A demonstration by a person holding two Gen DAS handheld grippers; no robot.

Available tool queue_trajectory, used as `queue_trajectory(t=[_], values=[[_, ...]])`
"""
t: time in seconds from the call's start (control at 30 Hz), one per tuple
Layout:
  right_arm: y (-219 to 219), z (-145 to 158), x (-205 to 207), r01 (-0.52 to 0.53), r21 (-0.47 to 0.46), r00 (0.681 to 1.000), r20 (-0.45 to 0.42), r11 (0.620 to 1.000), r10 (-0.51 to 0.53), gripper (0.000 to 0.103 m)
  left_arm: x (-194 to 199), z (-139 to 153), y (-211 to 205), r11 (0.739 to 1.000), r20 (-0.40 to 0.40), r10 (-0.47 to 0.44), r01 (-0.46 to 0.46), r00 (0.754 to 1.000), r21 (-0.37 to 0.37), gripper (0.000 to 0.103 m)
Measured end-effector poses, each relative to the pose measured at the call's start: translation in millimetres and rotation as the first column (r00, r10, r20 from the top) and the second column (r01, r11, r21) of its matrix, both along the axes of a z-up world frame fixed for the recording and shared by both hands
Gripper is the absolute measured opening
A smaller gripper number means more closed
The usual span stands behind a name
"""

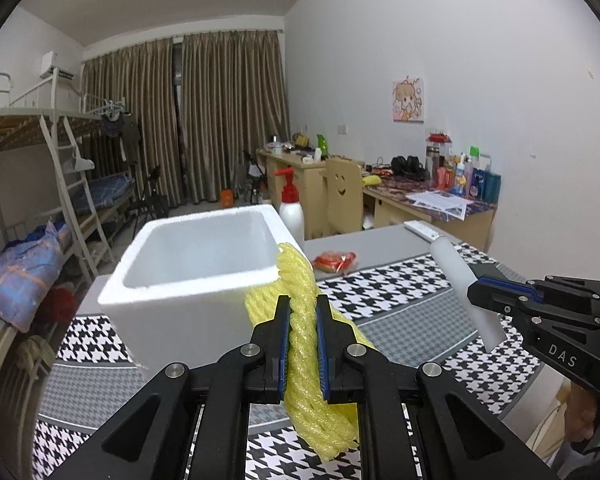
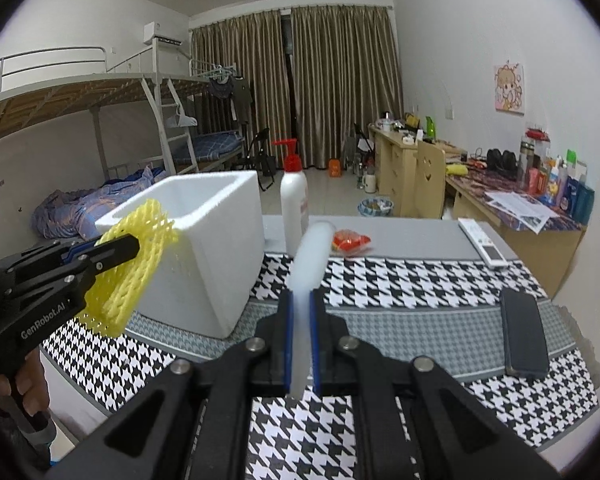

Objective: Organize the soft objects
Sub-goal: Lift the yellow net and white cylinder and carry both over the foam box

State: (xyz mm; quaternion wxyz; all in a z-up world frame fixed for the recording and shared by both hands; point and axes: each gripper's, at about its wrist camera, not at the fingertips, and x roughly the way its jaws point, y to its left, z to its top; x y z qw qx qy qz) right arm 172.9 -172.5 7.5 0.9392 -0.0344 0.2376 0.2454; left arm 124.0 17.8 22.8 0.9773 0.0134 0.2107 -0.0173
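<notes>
My left gripper (image 1: 303, 304) is shut on a yellow foam net (image 1: 300, 280), held above the table just right of the white foam box (image 1: 188, 276). From the right wrist view, the same yellow net (image 2: 140, 256) hangs against the box's (image 2: 204, 248) near left corner, pinched by the left gripper (image 2: 134, 246). My right gripper (image 2: 301, 296) is shut on a white foam tube (image 2: 310, 256), which sticks out forward and up. In the left wrist view that tube (image 1: 460, 276) and the right gripper (image 1: 474, 294) hang to the right, over the table.
A houndstooth mat (image 2: 420, 280) covers the table. On it lie a dark phone (image 2: 526, 334), a white remote (image 2: 482, 242) and a red packet (image 2: 350, 242). A white pump bottle (image 2: 294, 200) stands right of the box. Bunk beds stand left, cluttered desks right.
</notes>
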Motion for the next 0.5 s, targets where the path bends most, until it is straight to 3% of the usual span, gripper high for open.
queue_trajectory(t=[0.5], values=[[11.9,22.6,-3.0,-0.05,0.013,0.996,0.069,0.999,0.049,0.01,-7.0,26.6,9.8,1.0,0.076,0.014,-0.015,0.997,0.009,0.012]])
